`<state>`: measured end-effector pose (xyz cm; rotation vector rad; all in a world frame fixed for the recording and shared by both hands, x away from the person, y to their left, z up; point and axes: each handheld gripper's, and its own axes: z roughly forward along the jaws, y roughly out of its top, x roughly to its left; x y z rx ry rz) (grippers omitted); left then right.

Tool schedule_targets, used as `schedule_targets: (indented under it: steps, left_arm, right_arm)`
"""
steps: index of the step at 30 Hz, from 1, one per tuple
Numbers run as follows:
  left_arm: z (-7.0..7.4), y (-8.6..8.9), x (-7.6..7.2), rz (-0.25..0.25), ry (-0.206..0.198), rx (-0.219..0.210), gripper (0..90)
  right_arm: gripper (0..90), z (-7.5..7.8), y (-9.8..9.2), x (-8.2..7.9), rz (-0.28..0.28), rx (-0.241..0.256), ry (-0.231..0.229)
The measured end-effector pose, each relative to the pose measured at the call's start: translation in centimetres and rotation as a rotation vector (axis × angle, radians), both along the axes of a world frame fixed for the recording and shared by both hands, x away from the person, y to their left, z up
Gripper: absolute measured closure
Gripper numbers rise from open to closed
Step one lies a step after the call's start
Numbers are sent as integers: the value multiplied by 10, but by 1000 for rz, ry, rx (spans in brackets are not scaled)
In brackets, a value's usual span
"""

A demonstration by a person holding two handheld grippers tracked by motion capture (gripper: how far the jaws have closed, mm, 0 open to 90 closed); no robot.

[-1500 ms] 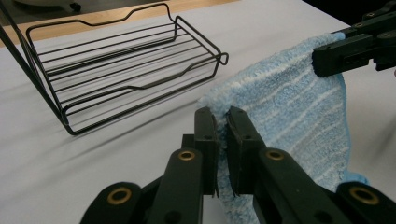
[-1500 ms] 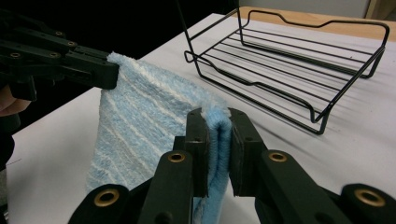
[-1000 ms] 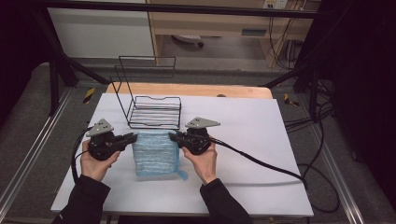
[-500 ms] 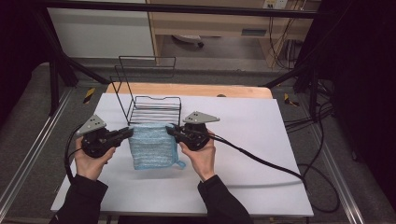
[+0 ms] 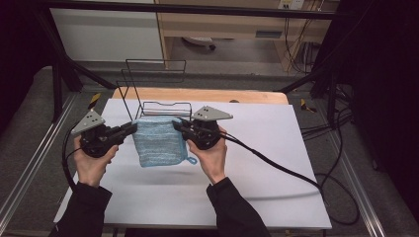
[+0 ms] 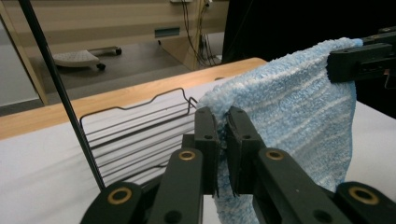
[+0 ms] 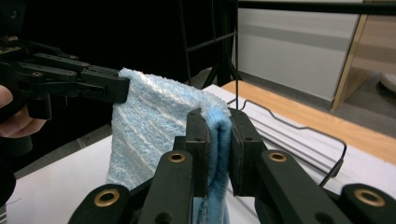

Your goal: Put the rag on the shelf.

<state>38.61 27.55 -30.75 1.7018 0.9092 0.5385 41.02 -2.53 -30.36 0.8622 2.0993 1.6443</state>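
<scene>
Looking down, you see a loop (image 5: 191, 160) at the striped blue cloth (image 5: 158, 140); both grippers (image 5: 132, 129) (image 5: 176, 124) pinch its top corners.

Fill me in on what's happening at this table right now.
A person holds a folded light blue towel up off the white table with two handheld grippers. The left gripper is clamped on one top corner and the right gripper on the other, so the towel hangs between them. It sits just in front of a black wire rack that stands at the far side of the table.
</scene>
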Motion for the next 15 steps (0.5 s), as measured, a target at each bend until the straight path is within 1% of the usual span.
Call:
schedule_targets:
  steps: [1,3,4,6,7,8,9,11,12,15]
  left_arm:
    - [2,0,0,-1,-4,-11,839]
    - [5,1,1,6,-19,-22,839]
    - [7,1,1,12,-27,-23,840]
    - [10,0,2,22,-43,-31,840]
    - [12,0,2,23,-50,-34,840]
    - [14,0,3,22,-57,-41,840]
    - [16,0,3,22,-65,-47,840]
    - [21,0,4,24,-79,-59,840]
    - [23,0,5,26,-85,-65,840]
    - [30,0,7,30,-106,-81,840]
  right_arm:
    - [806,5,1,0,1,1,-16]
    - [806,8,2,0,-2,3,-21]
    - [806,13,3,0,-2,0,-38]
    - [806,15,3,0,-3,3,-45]
    - [806,17,3,1,-5,4,-49]
    - [806,22,4,2,-12,5,-67]
    - [806,22,4,2,-12,5,-67]
    - [807,29,4,2,-20,14,-90]
    - [807,29,4,2,-20,14,-90]
    - [807,38,3,4,-31,24,-119]
